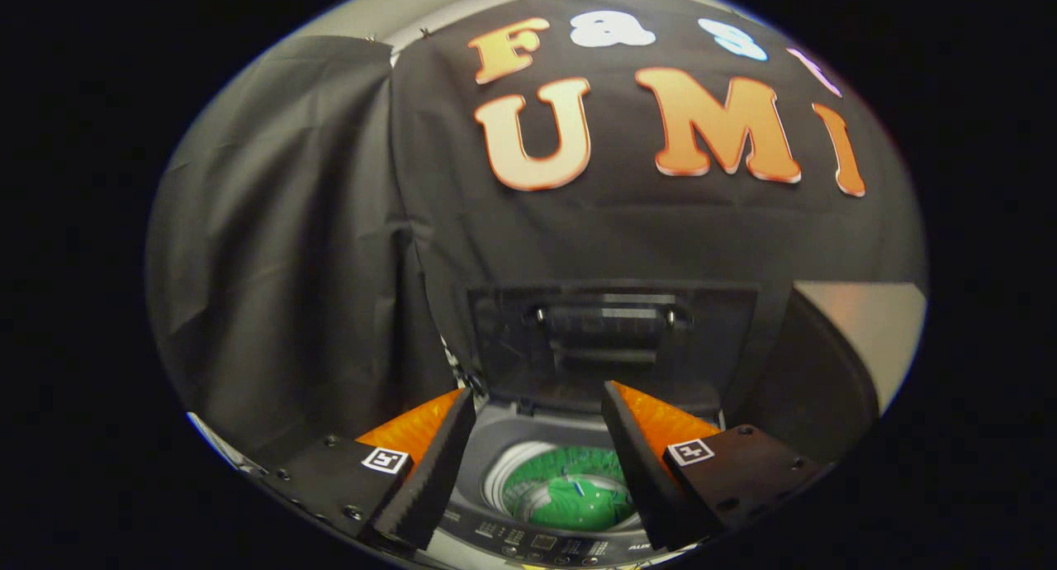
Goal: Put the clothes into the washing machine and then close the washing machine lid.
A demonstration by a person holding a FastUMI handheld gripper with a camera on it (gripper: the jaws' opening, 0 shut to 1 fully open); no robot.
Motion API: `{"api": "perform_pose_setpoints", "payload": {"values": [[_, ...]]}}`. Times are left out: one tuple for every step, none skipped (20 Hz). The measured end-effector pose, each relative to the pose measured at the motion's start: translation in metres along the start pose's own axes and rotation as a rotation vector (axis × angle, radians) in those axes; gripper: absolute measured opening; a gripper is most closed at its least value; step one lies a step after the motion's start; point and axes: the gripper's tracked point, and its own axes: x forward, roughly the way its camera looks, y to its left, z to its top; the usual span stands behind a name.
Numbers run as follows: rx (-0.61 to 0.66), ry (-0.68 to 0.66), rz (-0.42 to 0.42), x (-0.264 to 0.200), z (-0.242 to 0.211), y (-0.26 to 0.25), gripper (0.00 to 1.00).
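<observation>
A top-loading washing machine (495,438) stands just below and ahead of my fingers. Its dark lid (611,343) is raised upright at the back, with a handle bar across its upper part. A green garment (574,491) lies inside the round drum, seen through the gap between my fingers. My gripper (538,401) is open above the drum opening, and nothing is held between its fingers. The control panel (541,543) with small buttons runs along the machine's near edge.
Black cloth (289,248) hangs behind and to the left of the machine. A dark curved object (813,380) stands beside the machine on the right, with a pale wall (867,314) beyond it.
</observation>
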Motion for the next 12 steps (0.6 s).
{"api": "perform_pose_setpoints", "payload": {"values": [[-0.008,-0.032,0.006,-0.005,0.022,0.004,0.98],[-0.009,-0.065,0.012,-0.008,0.045,0.006,0.98],[-0.007,-0.094,0.018,-0.01,0.067,0.01,0.98],[-0.002,-0.12,0.019,-0.009,0.086,0.009,0.98],[0.002,-0.137,0.014,-0.006,0.101,0.005,0.98],[0.007,-0.148,0.006,-0.001,0.116,0.0,0.98],[0.009,-0.153,0.0,0.007,0.127,-0.006,0.98],[0.005,-0.154,-0.008,0.015,0.138,-0.013,0.98],[-0.007,-0.153,-0.032,0.024,0.146,-0.023,0.98],[-0.027,-0.146,-0.058,0.037,0.15,-0.035,0.98],[-0.046,-0.131,-0.082,0.051,0.149,-0.048,0.97],[-0.066,-0.122,-0.106,0.066,0.148,-0.06,0.98]]}}
